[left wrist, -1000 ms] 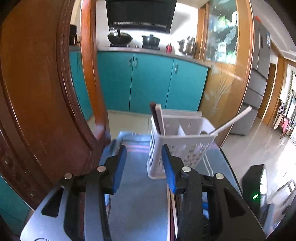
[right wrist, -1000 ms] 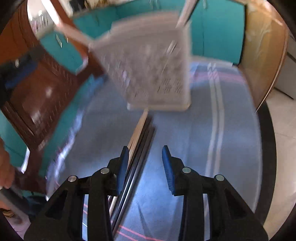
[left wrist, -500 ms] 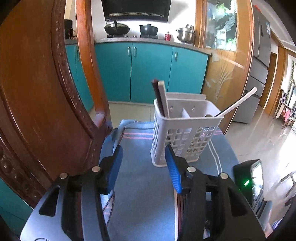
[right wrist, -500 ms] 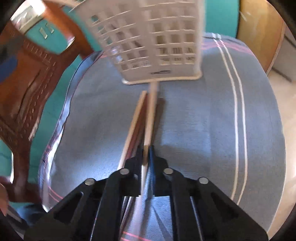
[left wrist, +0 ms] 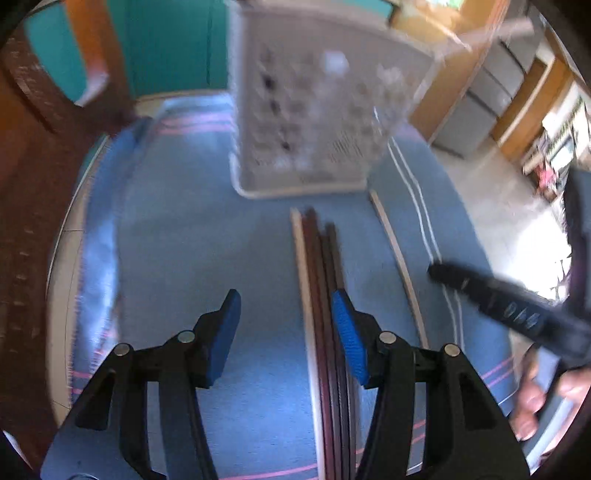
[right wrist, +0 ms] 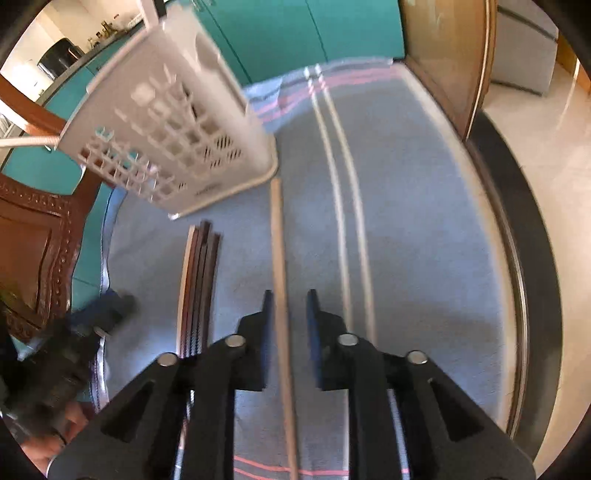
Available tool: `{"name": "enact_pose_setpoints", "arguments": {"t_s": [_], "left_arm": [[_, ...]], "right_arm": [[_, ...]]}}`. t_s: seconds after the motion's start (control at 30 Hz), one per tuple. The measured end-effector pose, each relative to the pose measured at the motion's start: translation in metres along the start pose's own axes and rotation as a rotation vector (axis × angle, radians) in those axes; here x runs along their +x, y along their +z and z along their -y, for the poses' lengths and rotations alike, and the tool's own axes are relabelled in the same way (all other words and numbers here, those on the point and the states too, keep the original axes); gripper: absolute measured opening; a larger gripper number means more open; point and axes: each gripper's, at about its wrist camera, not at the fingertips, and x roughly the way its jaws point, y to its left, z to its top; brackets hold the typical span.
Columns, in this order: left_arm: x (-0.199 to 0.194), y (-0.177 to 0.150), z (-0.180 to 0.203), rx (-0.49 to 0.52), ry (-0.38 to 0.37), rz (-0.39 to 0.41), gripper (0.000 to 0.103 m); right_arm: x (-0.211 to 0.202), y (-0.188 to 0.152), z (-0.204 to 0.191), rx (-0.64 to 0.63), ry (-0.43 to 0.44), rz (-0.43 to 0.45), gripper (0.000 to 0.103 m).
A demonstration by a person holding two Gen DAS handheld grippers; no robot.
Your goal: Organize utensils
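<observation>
A white slotted utensil basket (left wrist: 314,110) stands at the far end of the blue cloth (left wrist: 177,240). In front of it lies a bundle of light and dark chopsticks (left wrist: 321,295). My left gripper (left wrist: 286,321) hangs low over the cloth with its jaws opening. The bundle runs just inside its right pad and is not pressed. A single light chopstick (right wrist: 279,258) lies apart on the right, and also shows in the left wrist view (left wrist: 395,251). My right gripper (right wrist: 290,317) straddles this chopstick. Its jaws are opening, with a gap beside the stick. The basket (right wrist: 166,122) and bundle (right wrist: 197,288) sit to its left.
A carved wooden chair (left wrist: 33,184) stands close on the left of the table. The table's dark rim (right wrist: 517,258) curves along the right, with floor beyond. Teal cabinets (right wrist: 295,29) are behind. A hand (left wrist: 532,398) holds the black right gripper at the right edge.
The left gripper dropped and tipped down toward the bundle, its jaws wider. The right gripper shut on one light chopstick, carried it right of the bundle, and its jaws have now parted.
</observation>
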Motion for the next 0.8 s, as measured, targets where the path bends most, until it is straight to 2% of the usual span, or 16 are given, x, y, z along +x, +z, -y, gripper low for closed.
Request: {"name": "enact_pose_setpoints", "arguments": {"t_s": [0.13,0.2,0.23,0.27,0.33,0.43,0.53,0.63,0.8], "left_arm": [[0.018,-0.008,0.012,0.021,0.011,-0.050,0.053],[0.022,-0.010,0.014,0.017,0.021,-0.041,0.052],[0.022,-0.010,0.015,0.012,0.023,-0.038,0.047],[0.022,-0.010,0.014,0.001,0.011,-0.034,0.036],[0.022,-0.009,0.013,-0.017,-0.030,-0.039,0.025],[0.022,-0.010,0.013,-0.033,-0.048,-0.038,0.023],[0.019,-0.011,0.012,-0.031,-0.013,-0.020,0.007],[0.016,-0.012,0.011,-0.004,0.054,-0.014,0.006],[0.017,-0.017,0.015,0.055,0.147,-0.023,0.012]], "right_arm": [[0.001,-0.001,-0.004,-0.017,-0.004,-0.003,0.033],[0.004,0.001,-0.006,-0.026,-0.004,-0.018,0.035],[0.005,0.000,-0.007,-0.031,-0.007,-0.022,0.035],[0.005,0.000,-0.007,-0.029,-0.009,-0.023,0.036],[0.006,0.000,-0.008,-0.029,-0.008,-0.025,0.038],[0.005,0.000,-0.007,-0.026,-0.010,-0.024,0.041],[0.007,0.001,-0.008,-0.026,-0.014,-0.025,0.041],[0.010,0.001,-0.010,-0.029,-0.024,-0.027,0.041],[0.013,0.001,-0.010,-0.034,-0.033,-0.028,0.041]]}}
